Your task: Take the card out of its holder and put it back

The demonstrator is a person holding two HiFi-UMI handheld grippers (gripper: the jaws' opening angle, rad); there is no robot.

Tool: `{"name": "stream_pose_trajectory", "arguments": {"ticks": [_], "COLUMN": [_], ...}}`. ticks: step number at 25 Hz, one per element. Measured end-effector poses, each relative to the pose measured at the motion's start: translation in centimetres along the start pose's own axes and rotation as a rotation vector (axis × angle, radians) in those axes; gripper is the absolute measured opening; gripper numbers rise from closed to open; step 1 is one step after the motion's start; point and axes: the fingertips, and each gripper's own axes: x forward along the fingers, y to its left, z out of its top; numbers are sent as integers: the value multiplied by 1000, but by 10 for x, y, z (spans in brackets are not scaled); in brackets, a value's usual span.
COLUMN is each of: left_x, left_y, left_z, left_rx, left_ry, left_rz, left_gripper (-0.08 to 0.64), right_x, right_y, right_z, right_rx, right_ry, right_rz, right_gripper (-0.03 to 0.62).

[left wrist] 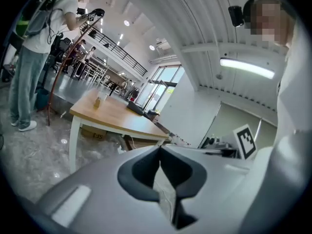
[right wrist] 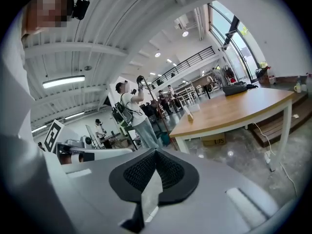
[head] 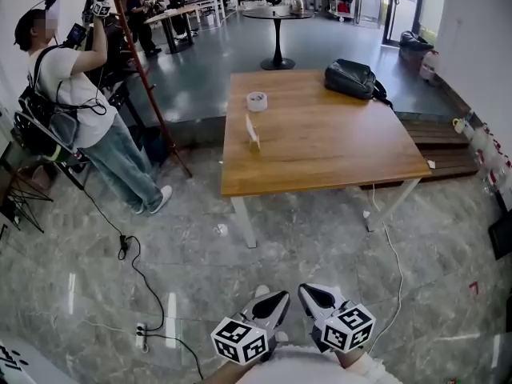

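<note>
The grey marble floor (head: 104,278) fills the lower half of the head view. A square wooden table (head: 320,146) on white legs stands on it, well apart from both grippers. A person (head: 76,94) stands to the left of the table with arms raised. A black bag (head: 350,78) lies at the far right corner of the tabletop.

The left gripper (head: 282,295) and the right gripper (head: 305,290) are side by side at the bottom edge of the head view, pointing toward the table and slightly downward. In the left gripper view, the left gripper's jaws are clenched tip to tip with nothing between them. In the right gripper view, the right gripper's jaws are likewise closed and empty.

A tape roll (head: 257,101) lies flat on the left part of the tabletop. Just in front of it, the card (head: 250,126) stands upright in its holder (head: 255,143), a small block resting on the table. Neither gripper touches the card.
</note>
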Motion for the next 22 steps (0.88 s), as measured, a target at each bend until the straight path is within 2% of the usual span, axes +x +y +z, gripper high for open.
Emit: {"name": "stream_pose_trajectory", "arguments": {"ticks": [6,11,16,22], "left_x": [36,74,112,146], "left_y": [52,103,157,196], "left_z": [39,91,144,170], "left_rx": [4,2,26,-19], "left_ry": [-30,-50,-50,-14], "left_rz": [19,-10,-17,-90], "left_gripper": [8,8,8,8], "right_x": [54,116,179,238], "right_y": [-28,-59,-94,-115], "right_z": [34,78,122,143], "right_rx": [-26,-21,-32,6], "right_ry": [-7,-24,-32,-35], "right_rz": [-1,1,-46,-59], "right_gripper": [-3,-3,-3,-3]}}
